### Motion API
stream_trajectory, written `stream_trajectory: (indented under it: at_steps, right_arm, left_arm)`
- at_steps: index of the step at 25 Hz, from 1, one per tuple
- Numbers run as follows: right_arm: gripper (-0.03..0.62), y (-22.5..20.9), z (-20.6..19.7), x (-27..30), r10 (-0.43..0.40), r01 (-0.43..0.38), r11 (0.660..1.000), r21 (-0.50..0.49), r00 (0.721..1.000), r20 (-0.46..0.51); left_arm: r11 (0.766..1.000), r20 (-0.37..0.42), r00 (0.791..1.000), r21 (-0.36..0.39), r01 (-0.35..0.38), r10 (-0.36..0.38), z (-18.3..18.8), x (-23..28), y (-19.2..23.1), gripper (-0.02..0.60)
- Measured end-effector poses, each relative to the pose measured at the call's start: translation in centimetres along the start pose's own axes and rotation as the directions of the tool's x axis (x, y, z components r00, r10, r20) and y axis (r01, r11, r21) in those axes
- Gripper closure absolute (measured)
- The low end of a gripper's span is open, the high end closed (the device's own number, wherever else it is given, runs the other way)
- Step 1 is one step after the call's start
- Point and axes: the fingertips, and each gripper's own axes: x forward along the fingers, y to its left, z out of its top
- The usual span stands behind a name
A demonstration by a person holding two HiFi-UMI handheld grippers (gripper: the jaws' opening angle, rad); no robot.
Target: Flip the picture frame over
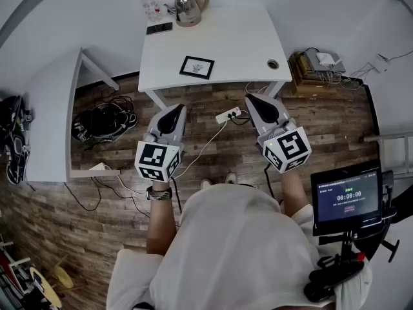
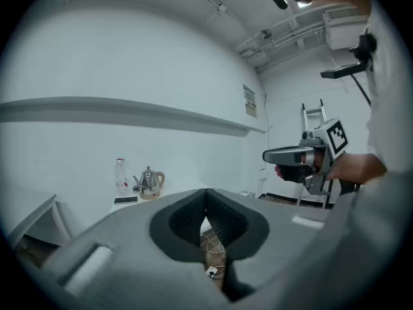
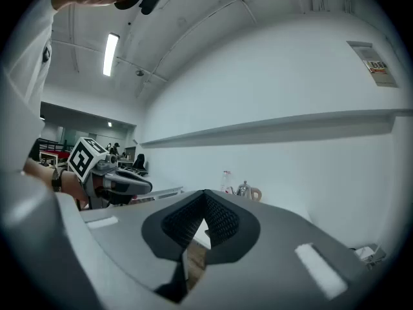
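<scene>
Both jaw pairs are pressed together on nothing: the left hand-held gripper [image 1: 175, 108] and right hand-held gripper [image 1: 251, 99] hover short of the table [image 1: 245, 44]. The picture frame [image 1: 197, 66] lies flat near its front edge, untouched. The next move is probably to reach in, spread the jaws and pinch an edge.

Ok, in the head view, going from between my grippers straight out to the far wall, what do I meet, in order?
Power strip → picture frame → phone → kettle. The bottle stands about level with the kettle, so it is left out.
</scene>
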Motion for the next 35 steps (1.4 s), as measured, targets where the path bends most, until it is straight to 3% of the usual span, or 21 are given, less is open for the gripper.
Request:
stream_trajectory:
  at_steps: [10,13,20,26,30,35]
  right_arm:
    - [0.592,0.4,0.2,0.1,0.005,-0.006,1.0,0.025,0.999,0.045]
    - [0.592,0.3,0.0,-0.1,0.014,-0.015,0.999,0.029,0.999,0.04]
    - [0.592,0.2,-1.2,-0.7,0.024,-0.023,1.0,0.021,1.0,-0.005]
    - [0.592,-4.2,-4.0,-0.9,-0.006,0.01,0.998,0.064,0.998,-0.062]
    - [0.592,-7.3,-5.3,-0.1,-0.039,0.047,0.994,0.094,0.996,-0.086]
    - [0.592,-10.3,-6.8,5.9,-0.085,0.104,0.986,0.126,0.985,-0.147]
  left_arm:
    - [0.998,-0.013,0.999,0.033,-0.048,0.049,-0.7,-0.4,0.6,0.581]
    - [0.993,-0.049,0.996,0.097,-0.068,0.073,-1.4,-0.2,0.6,0.581]
    - [0.956,-0.184,0.98,0.294,-0.023,0.08,-3.5,2.1,0.0,0.541]
    - [0.923,-0.288,0.954,0.383,0.032,0.087,-5.9,7.9,-0.7,0.481]
    - [0.903,-0.371,0.926,0.419,0.1,0.07,-8.7,12.5,-0.2,0.451]
    - [0.884,-0.476,0.879,0.422,0.201,0.028,-12.7,18.9,4.5,0.445]
